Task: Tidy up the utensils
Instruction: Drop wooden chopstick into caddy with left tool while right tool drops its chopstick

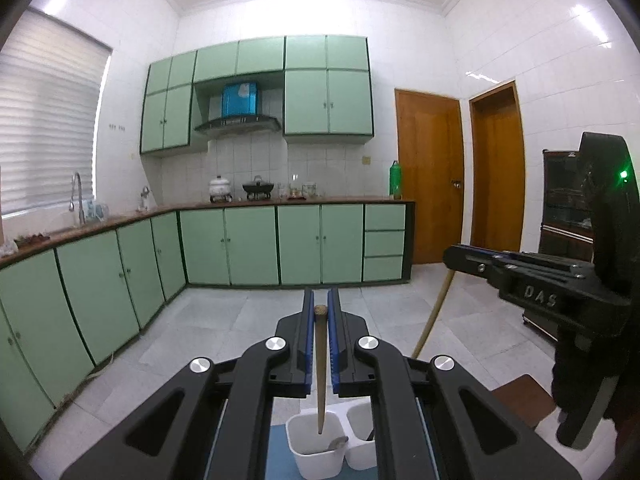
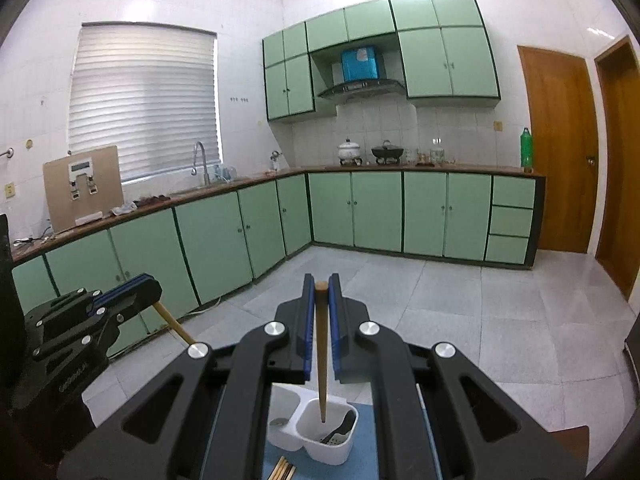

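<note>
I'm holding one wooden chopstick in each gripper. My left gripper [image 1: 321, 312] has its jaws pinched narrow on the left chopstick [image 1: 320, 368]. The stick's long axis is running almost straight down from the jaws, butt end at twelve o'clock between the blue pads [image 1: 307, 340], tip hanging at six o'clock. That tip is dangling over the white holder [image 1: 316, 458], inside the outline of its left compartment, where a metal spoon [image 1: 338, 443] is lying on the bottom.

My right gripper [image 2: 321, 292] is doing the same thing: jaws closed tight on the right chopstick [image 2: 321, 360], tip pointing down at six o'clock toward the right compartment, which has a dark utensil [image 2: 340, 430] leaning in it. More chopsticks [image 2: 282, 469] are lying on the blue mat [image 2: 366, 440] at the near edge, at about seven o'clock from the holder.

I can't tell from here whether either tip is below the rim or just above it. I judge both sticks are lined up over their cups, so the move turns on a straight vertical drop, neither hand clearly nearer.
</note>
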Demonstrator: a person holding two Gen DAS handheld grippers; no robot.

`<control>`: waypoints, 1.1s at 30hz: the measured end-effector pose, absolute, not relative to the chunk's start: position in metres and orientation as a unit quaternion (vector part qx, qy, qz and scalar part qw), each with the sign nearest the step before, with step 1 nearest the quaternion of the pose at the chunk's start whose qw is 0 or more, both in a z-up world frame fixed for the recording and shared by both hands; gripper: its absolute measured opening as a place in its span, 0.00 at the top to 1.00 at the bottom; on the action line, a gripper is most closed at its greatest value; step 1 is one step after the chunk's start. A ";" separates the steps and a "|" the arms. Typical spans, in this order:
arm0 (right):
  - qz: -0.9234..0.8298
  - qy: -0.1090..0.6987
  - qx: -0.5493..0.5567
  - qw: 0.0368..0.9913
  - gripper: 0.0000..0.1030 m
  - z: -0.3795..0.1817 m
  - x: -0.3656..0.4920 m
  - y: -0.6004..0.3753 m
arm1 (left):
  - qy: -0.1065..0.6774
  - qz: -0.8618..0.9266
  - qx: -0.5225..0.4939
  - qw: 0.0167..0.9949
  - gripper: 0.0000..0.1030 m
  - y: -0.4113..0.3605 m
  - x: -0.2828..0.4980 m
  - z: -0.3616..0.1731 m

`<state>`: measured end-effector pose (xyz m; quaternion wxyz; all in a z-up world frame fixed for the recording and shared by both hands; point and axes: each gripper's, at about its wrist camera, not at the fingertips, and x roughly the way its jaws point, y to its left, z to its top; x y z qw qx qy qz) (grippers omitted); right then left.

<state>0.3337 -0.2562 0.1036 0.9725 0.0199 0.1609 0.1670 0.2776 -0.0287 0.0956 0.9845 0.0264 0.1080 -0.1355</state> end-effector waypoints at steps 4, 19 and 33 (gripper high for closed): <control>0.159 0.195 0.021 0.968 0.94 0.070 0.365 -0.253 | 0.132 -0.134 0.022 0.982 0.94 -0.028 0.302 0.071; 0.147 0.268 0.042 0.951 0.71 0.016 0.371 -0.248 | 0.225 -0.135 0.009 0.965 0.91 -0.021 0.338 0.013; 0.147 0.208 0.055 0.965 0.20 0.024 0.251 -0.274 | 0.204 -0.120 -0.004 0.972 0.39 0.005 0.247 0.024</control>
